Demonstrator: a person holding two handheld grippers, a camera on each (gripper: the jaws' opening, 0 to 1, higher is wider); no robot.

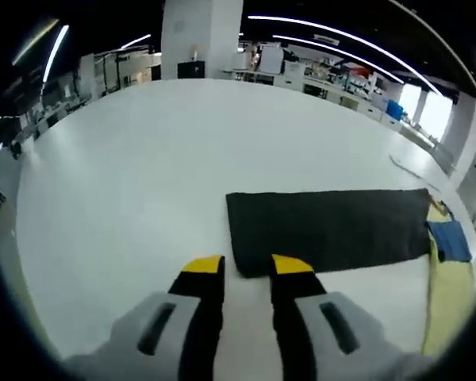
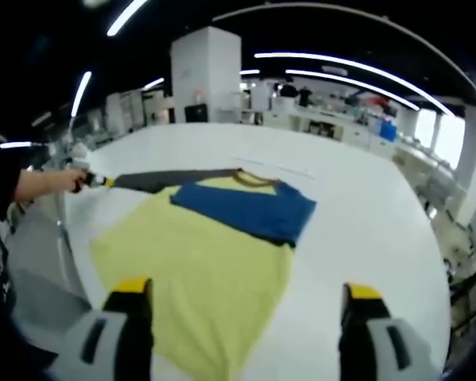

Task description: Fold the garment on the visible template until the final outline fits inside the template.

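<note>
A dark grey rectangular template (image 1: 325, 230) lies flat on the white table (image 1: 143, 182). My left gripper (image 1: 247, 267) is open with a narrow gap, its yellow tips at the template's near left corner, and nothing is pinched between them. The yellow garment (image 2: 198, 270) is spread on the table with a blue part (image 2: 250, 208) folded over its far end. The template (image 2: 170, 180) runs behind the garment. My right gripper (image 2: 247, 292) hangs wide open over the garment's near part, holding nothing. The garment's edge (image 1: 448, 294) and blue part (image 1: 451, 240) also show beside the template's right end.
A person's hand (image 2: 51, 182) holds the left gripper (image 2: 91, 181) at the template's end. The table's edge (image 2: 67, 238) runs close on the left, with floor beyond. Workbenches and shelves (image 2: 333, 119) stand past the far side. A thin strip (image 1: 408, 168) lies on the table.
</note>
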